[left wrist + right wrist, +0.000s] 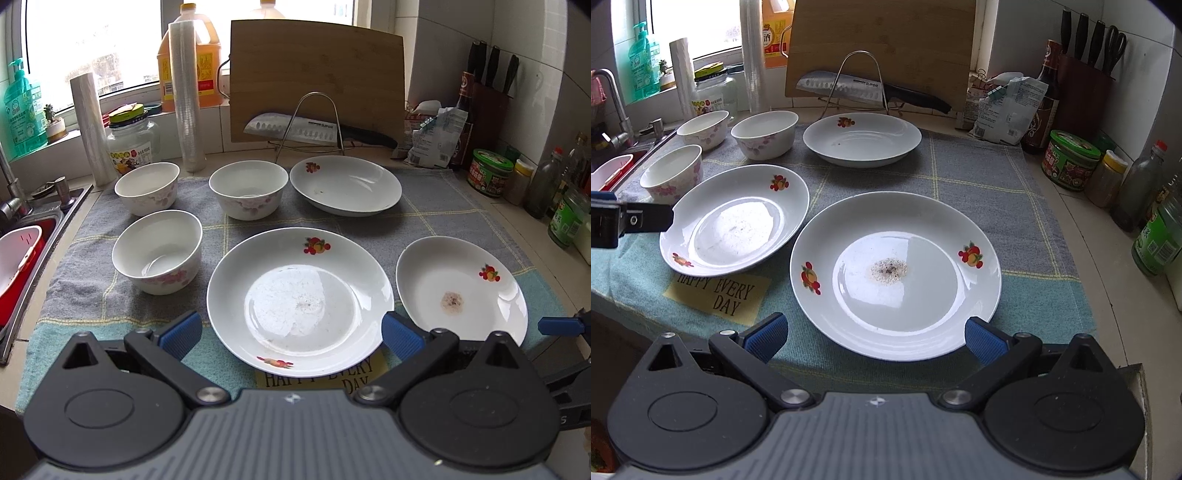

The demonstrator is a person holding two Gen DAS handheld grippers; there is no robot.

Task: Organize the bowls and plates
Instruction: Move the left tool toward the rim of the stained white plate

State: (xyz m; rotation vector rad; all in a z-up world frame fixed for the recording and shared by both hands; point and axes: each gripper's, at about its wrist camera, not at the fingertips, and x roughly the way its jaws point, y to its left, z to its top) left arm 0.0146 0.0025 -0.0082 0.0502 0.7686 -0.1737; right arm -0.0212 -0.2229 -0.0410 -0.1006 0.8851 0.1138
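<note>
White china all over a grey-and-teal towel (pixel 424 206) on the counter: three plates and three bowls, none stacked, all sitting apart. The middle plate (pixel 299 301) is dead ahead of the left gripper (pixel 291 334), whose blue-padded jaws are spread wide, one on each side of the plate's near rim, gripping nothing. Can't really tell if the pads touch the rim or just float near it, the fisheye makes that hard.

The right plate (pixel 895 275) has a brownish crusty spot in the centre and fruit prints on the rim. The right gripper (pixel 875 338) sits at its near edge, jaws also spread wide and holding nothing.

The far plate (pixel 345 184) is at the back of the towel, just in front of a wire rack (pixel 312 123) with a knife (pixel 295 127) and a wooden board (pixel 317 74) leaning behind it.

Bowls are on the left side: near bowl (pixel 157 251), back-left bowl (pixel 147 188), back-middle bowl (pixel 248 190), all upright with pink flower prints. Sink (pixel 22 251) is off to the left, jars and bottles along the right wall.
</note>
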